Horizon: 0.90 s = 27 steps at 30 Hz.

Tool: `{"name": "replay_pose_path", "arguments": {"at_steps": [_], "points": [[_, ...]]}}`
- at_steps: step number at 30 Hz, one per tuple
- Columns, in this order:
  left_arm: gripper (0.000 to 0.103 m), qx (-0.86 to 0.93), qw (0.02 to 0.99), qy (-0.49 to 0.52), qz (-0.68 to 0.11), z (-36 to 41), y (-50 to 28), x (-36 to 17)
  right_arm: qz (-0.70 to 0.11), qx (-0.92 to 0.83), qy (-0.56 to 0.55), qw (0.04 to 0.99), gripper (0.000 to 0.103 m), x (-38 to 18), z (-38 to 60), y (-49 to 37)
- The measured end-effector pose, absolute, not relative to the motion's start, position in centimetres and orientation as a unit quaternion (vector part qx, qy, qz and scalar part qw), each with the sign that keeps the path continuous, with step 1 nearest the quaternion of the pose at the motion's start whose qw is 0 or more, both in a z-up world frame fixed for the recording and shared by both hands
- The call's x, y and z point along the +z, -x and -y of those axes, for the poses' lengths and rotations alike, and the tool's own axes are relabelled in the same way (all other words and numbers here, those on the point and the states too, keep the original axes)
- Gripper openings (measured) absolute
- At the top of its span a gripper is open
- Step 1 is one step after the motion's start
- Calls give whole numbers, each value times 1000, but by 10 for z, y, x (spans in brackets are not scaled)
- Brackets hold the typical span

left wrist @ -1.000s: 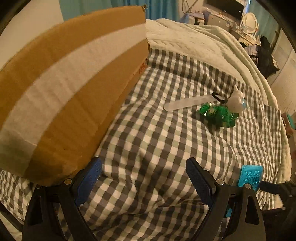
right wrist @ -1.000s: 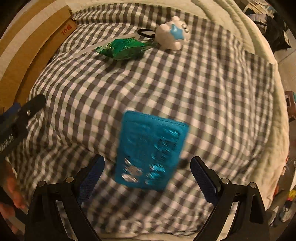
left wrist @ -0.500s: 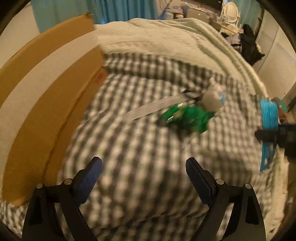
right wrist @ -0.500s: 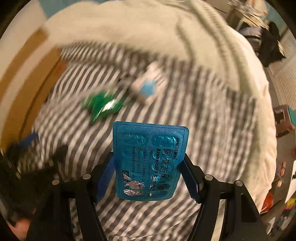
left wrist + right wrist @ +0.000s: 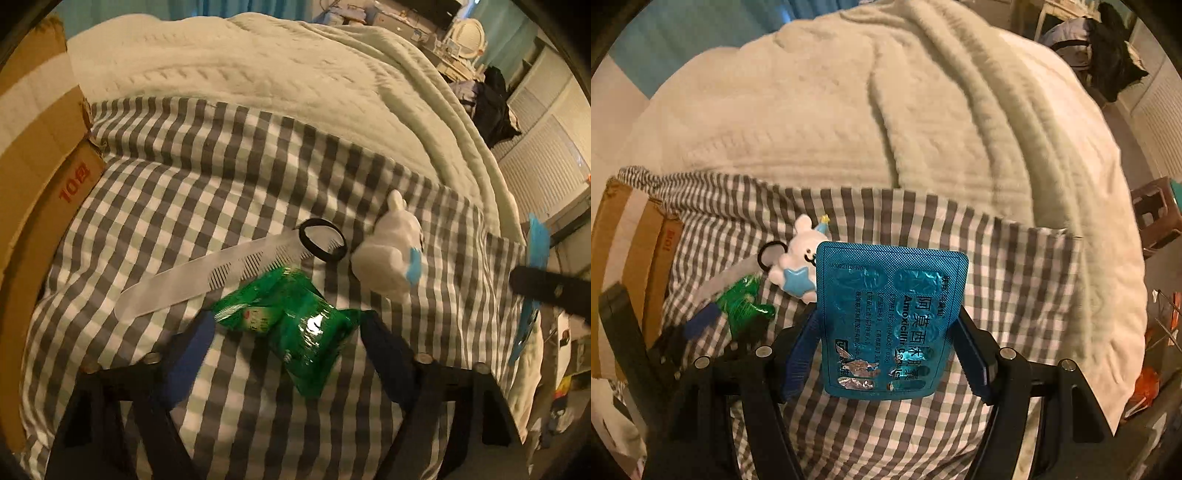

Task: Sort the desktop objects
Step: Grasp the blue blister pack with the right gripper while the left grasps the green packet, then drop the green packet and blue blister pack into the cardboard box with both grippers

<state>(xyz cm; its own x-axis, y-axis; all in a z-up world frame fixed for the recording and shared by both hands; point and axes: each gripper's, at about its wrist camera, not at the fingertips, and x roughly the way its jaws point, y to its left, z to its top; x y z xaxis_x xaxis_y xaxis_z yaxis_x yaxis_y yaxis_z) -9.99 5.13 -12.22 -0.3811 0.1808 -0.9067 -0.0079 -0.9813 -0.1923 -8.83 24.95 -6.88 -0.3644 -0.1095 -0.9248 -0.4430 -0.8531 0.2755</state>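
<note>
Left gripper (image 5: 286, 334) straddles the green packet (image 5: 291, 325) on the checked cloth (image 5: 192, 192), its jaws closing, pads at the packet's ends but not clearly pressing yet. Right gripper (image 5: 888, 341) clamps the blue pill sheet (image 5: 890, 317) by its side edges, lifted above the cloth. To take the packet cleanly, I would close gently on its bulk so the slippery film does not squirt out, keeping clear of the comb (image 5: 207, 273), hair tie (image 5: 322, 240) and white toy (image 5: 388, 254) just beyond.

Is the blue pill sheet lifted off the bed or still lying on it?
Lifted. The pill sheet stands upright, clamped by its side edges in the right tool, with the checked cloth well behind it.
</note>
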Motion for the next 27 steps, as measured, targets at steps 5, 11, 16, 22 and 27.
{"name": "replay_pose_path", "arguments": {"at_steps": [5, 11, 16, 22, 27], "points": [[30, 814, 78, 569, 92, -47, 100, -124, -253, 783, 558, 110, 69, -72, -249, 90], [22, 823, 99, 555, 65, -46, 78, -105, -242, 797, 541, 118, 69, -39, -240, 79], [21, 838, 108, 528, 82, -29, 65, -59, -236, 814, 516, 123, 69, 13, -222, 69], [21, 870, 107, 474, 89, 3, 66, 33, -239, 842, 471, 111, 69, 77, -177, 80], [21, 890, 76, 444, 71, 61, 70, 102, -248, 866, 427, 82, 69, 135, -128, 103]]}}
